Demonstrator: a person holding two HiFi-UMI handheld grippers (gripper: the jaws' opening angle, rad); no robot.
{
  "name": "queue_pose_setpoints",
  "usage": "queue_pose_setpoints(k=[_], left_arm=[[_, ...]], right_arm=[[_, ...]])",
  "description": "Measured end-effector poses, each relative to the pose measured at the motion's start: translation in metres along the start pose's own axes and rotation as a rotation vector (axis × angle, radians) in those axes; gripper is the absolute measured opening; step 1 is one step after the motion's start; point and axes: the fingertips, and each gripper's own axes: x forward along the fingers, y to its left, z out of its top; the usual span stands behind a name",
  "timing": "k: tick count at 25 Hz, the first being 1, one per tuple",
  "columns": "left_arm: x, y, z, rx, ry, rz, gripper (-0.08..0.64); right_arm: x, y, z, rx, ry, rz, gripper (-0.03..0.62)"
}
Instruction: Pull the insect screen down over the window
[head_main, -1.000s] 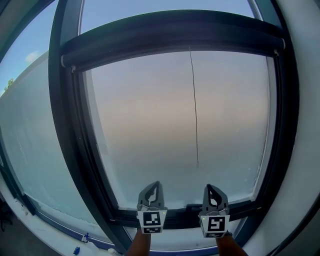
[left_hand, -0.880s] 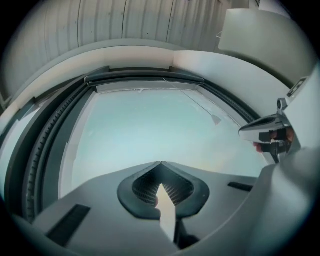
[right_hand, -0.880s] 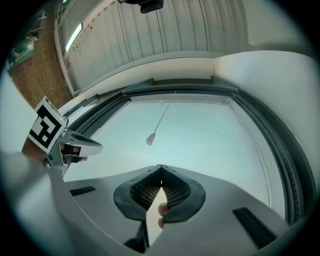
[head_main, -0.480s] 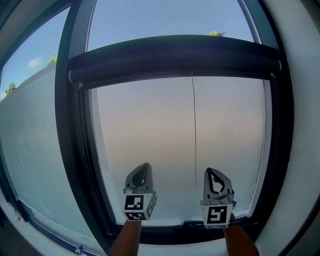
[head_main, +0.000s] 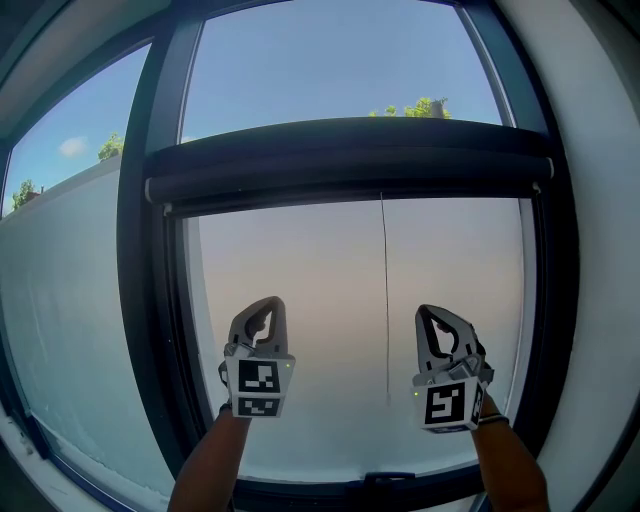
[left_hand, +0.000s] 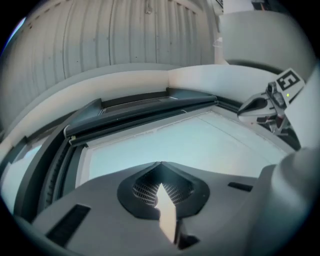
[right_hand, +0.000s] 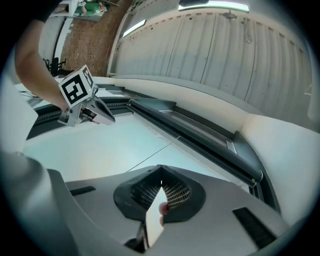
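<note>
The left gripper (head_main: 266, 305) and right gripper (head_main: 432, 312) were held up side by side, each with its jaws pressed together on nothing. A thin cord (head_main: 385, 300) hung between them. Beyond and well above, the dark screen roller (head_main: 350, 165) spanned the window frame (head_main: 140, 300).

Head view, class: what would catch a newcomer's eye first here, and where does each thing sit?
The dark bar spans the upper part of the window frame, with blue sky above it and a hazy pale pane below. A thin cord hangs from the bar, right of centre. Low in the picture, the left hand-held gripper and right hand-held gripper point up at the pane, both shut and empty.
</note>
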Motion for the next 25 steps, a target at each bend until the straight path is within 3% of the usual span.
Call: queue_pose_setpoints(k=[7,10,14,18,25], left_arm=[[0.024,-0.002,0.032,0.282,-0.005,0.019,0.000],[0.039,-0.003,0.045,0.387,0.002,0.015,0.003],[0.053,0.000,0.058,0.529,0.018,0.000,0.082],[0.069,0.010,0.066,0.665,0.067,-0.003,0.172],[0.095,0.028,0.079,0.831,0.135,0.022,0.204]], right_arm=[[0.041,-0.024,0.005,-0.236,0.075,0.056,0.002],[0.059,-0.039,0.010,-0.283,0.074,0.058,0.002],[0.073,-0.054,0.020,-0.339,0.056,0.046,0.003],[0.087,-0.057,0.021,-0.442,0.077,0.072,0.100],[0.121,-0.073,0.016,-0.660,0.119,0.043,0.183]])
